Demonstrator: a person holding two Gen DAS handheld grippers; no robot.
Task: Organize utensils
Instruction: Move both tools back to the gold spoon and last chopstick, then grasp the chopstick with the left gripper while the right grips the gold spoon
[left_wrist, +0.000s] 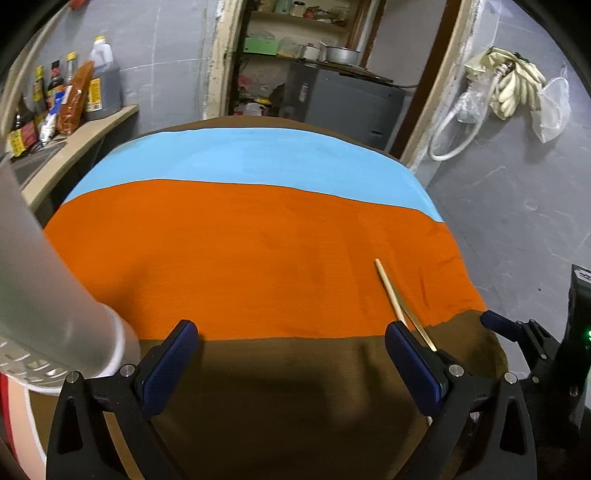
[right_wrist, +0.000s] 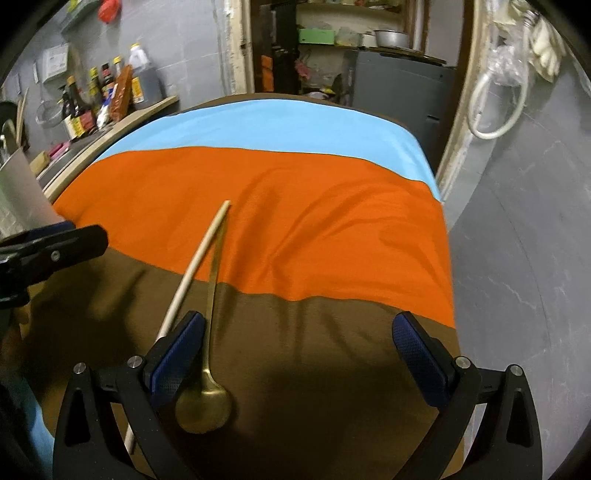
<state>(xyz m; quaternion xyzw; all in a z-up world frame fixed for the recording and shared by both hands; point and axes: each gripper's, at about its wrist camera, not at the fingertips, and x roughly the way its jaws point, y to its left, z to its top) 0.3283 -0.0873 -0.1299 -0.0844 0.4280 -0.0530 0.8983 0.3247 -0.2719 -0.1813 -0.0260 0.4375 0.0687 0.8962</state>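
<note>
A wooden chopstick and a gold spoon lie crossed on the striped cloth, the spoon's bowl toward me. My right gripper is open above the brown stripe, its left finger over the two utensils. In the left wrist view the chopstick and the spoon handle show beside the right finger of my left gripper, which is open and empty. A grey cylindrical utensil holder stands at the left, beside the left gripper. The right gripper's fingertip shows at the far right.
The table is covered by a cloth with blue, orange and brown stripes. A shelf with sauce bottles runs along the left. A grey cabinet stands behind the table, and a grey floor lies to the right.
</note>
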